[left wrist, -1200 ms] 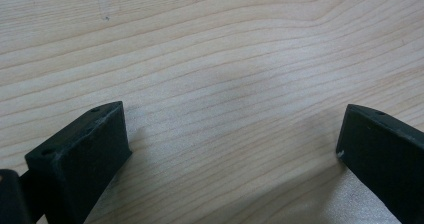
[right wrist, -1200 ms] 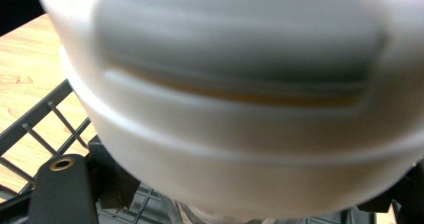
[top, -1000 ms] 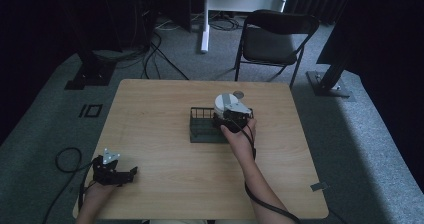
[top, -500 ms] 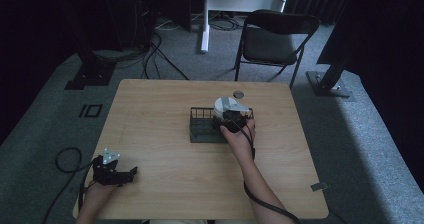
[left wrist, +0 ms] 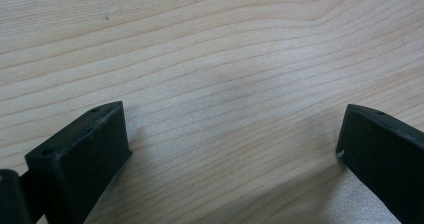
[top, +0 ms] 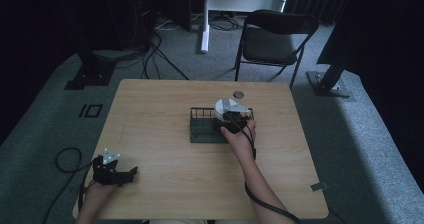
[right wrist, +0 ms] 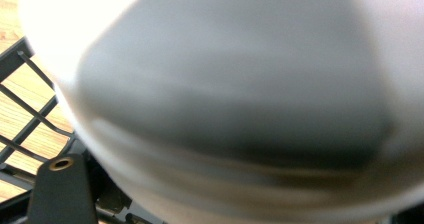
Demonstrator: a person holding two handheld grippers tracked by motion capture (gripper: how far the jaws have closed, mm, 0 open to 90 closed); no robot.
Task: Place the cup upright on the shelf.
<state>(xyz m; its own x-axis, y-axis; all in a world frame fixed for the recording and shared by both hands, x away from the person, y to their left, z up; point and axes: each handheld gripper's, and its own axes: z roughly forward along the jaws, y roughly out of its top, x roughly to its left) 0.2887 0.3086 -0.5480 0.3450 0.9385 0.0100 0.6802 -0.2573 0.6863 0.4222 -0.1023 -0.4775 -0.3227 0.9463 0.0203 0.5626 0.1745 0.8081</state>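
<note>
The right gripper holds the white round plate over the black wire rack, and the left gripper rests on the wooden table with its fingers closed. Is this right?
Not quite: the left gripper rests on the wooden table with its fingers wide open, as the left gripper view shows. The right gripper is at the white round plate over the black wire rack.

White plate [top: 223, 106], black rack [top: 201, 130]

White plate [top: 223, 105] tilted on edge at the right end of the black wire rack [top: 201, 129], mid-table.
</note>
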